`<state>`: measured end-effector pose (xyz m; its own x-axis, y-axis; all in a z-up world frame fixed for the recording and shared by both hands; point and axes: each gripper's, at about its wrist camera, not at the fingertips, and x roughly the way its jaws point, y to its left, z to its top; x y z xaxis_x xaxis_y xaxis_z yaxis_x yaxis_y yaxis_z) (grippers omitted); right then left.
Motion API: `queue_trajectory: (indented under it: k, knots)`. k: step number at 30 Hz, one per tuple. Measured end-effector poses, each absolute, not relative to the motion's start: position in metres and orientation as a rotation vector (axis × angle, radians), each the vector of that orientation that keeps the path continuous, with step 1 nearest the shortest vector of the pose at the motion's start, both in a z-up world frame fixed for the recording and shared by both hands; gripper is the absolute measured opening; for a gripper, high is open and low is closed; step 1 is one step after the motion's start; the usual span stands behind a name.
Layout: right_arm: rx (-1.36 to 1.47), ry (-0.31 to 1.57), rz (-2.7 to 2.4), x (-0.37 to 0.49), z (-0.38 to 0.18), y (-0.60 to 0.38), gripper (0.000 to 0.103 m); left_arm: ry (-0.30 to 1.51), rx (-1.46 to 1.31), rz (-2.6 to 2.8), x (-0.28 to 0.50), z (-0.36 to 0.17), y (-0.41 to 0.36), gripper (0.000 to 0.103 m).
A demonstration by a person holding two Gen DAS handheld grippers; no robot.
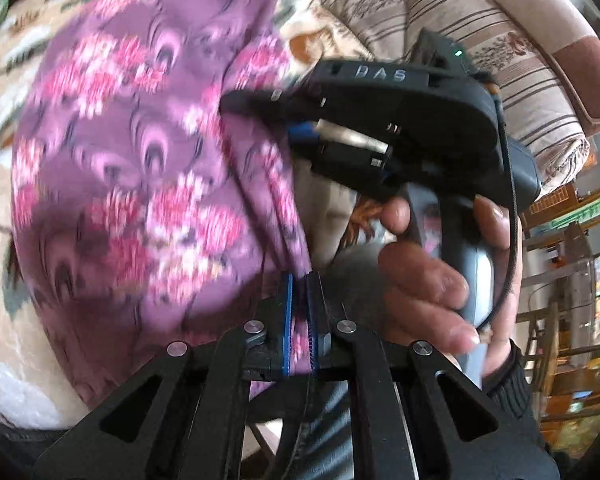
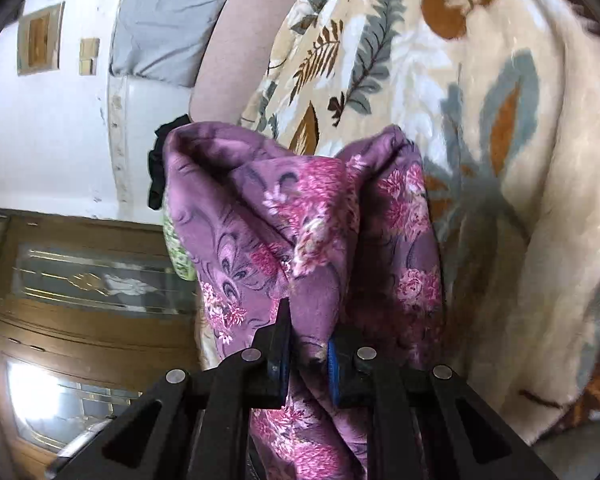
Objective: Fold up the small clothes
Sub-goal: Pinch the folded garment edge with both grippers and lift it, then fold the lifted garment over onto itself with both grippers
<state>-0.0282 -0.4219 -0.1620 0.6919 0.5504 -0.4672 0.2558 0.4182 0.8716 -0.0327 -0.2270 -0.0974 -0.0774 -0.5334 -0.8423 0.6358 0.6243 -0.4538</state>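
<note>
Your left tool (image 1: 300, 312) is pressed together on a bunched edge of the purple flowered garment (image 1: 132, 152); the cloth runs up between the blue pads (image 1: 287, 320) and fans out above and to the left. Your right tool (image 2: 306, 344) is likewise pinching a thick gather of the same garment (image 2: 260, 216), with cloth filling the gap between its pads and hanging below them. In the left wrist view the right tool (image 1: 380, 120) appears side-on, its fingers clamped on a far edge of the cloth, with your right hand (image 1: 440, 264) wrapped round its grip. The garment is held up off the leaf-patterned blanket (image 2: 500, 160) that covers the bed; it is slack and creased between the two grips, not yet flat. Judged from this, you are at the pick-up-and-spread stage, before any fold is laid. The next move calls for drawing the two tools apart until the cloth is taut, then lowering it flat onto the blanket so that a clean fold line can be set. Keep both grips firm, since the thin fabric will likely slide if either loosens. Readable writing: the raised letters "DAS" (image 1: 382, 74) on the top of the right tool's body. A small green lamp (image 1: 458, 53) is lit just behind it. No label is legible on the garment.
</note>
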Motion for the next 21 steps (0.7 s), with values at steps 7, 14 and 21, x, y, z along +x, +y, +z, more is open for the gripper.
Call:
queue_trajectory:
  k: [7, 14, 21]
  knots:
    - [1.015, 0.869, 0.093, -0.036, -0.146, -0.412, 0.021, 1.189, 0.004, -0.967, -0.024, -0.052, -0.153, 0.031]
    - [0.875, 0.748, 0.013, -0.057, -0.088, -0.406, 0.075, 1.221, -0.077, -0.704, 0.037, -0.079, -0.099, 0.05]
    - [0.705, 0.827, 0.075, 0.005, -0.06, -0.398, 0.075, 1.29, -0.266, -0.704, 0.111, -0.087, -0.118, 0.052]
